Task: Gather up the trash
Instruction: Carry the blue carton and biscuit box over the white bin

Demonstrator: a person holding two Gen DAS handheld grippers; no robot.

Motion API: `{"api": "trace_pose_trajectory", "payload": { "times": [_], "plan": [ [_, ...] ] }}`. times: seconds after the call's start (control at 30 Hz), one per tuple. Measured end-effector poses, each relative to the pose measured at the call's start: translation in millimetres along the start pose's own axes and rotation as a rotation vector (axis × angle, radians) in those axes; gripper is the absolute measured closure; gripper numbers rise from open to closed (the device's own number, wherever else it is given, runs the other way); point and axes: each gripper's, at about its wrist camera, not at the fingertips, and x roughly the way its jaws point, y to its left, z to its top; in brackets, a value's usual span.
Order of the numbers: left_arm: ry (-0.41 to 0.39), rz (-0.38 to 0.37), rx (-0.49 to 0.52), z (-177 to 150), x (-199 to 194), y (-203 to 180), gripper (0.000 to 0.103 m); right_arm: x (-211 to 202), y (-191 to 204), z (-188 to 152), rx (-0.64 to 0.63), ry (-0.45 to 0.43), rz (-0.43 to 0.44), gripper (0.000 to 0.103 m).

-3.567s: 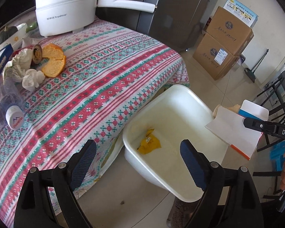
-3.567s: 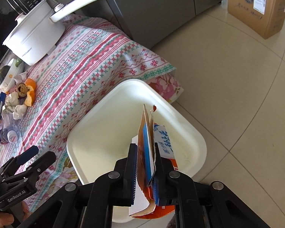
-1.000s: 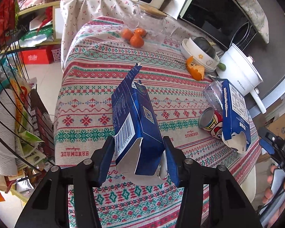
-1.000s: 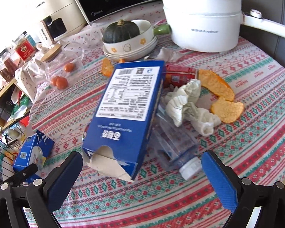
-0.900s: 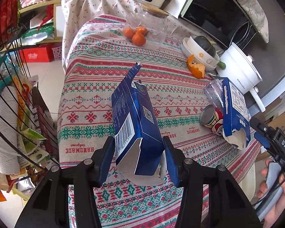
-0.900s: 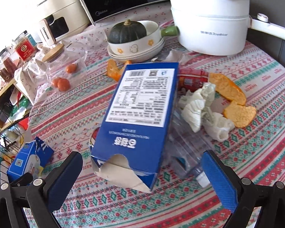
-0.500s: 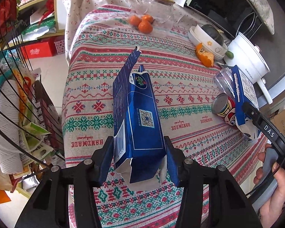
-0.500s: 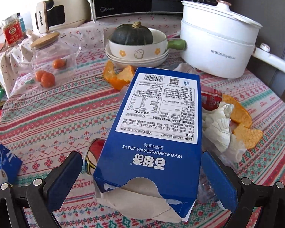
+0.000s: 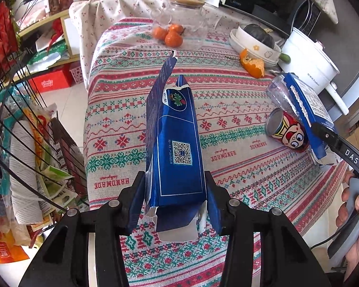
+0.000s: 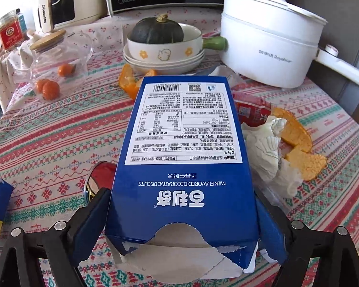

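My left gripper is shut on a tall torn dark-blue carton, held above the patterned tablecloth. My right gripper has closed onto the sides of a wide blue biscuit box; the box also shows at the right of the left wrist view. Beside that box lie a red can, a clear crushed bottle, crumpled tissues, orange peel and a red wrapper.
A white electric pot, a bowl with a green squash, a glass jar with tangerines and more peel stand at the back. A wire rack with bags stands left of the table.
The right gripper moved in and its fingers closed from wide open onto the biscuit box. The left gripper kept its hold and tilted the carton more upright.
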Motion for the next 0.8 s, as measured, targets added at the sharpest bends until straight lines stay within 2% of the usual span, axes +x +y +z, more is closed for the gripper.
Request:
{"api": "trace_pose_trajectory", "payload": {
  "times": [0.3, 0.47, 0.6, 0.8],
  "plan": [
    [-0.050, 0.010, 0.082, -8.9, -25.4, -32.6, 0.055, -41.1, -21.3, 1.4, -0.017, 0.005, 0.126, 0.012],
    [-0.063, -0.002, 0.127, -12.6, -32.3, -54.1, 0.055, -67.6, -45.4, 1.5, -0.007, 0.036, 0.233, 0.013],
    [-0.071, -0.024, 0.154, -13.0, -34.5, -72.7, 0.055, -85.4, -68.4, -1.3, -0.026, 0.037, 0.250, 0.013],
    [-0.074, -0.078, 0.197, -14.5, -35.2, -106.5, 0.055, -100.6, -119.7, -7.6, 0.055, 0.070, 0.294, 0.013]
  ]
}}
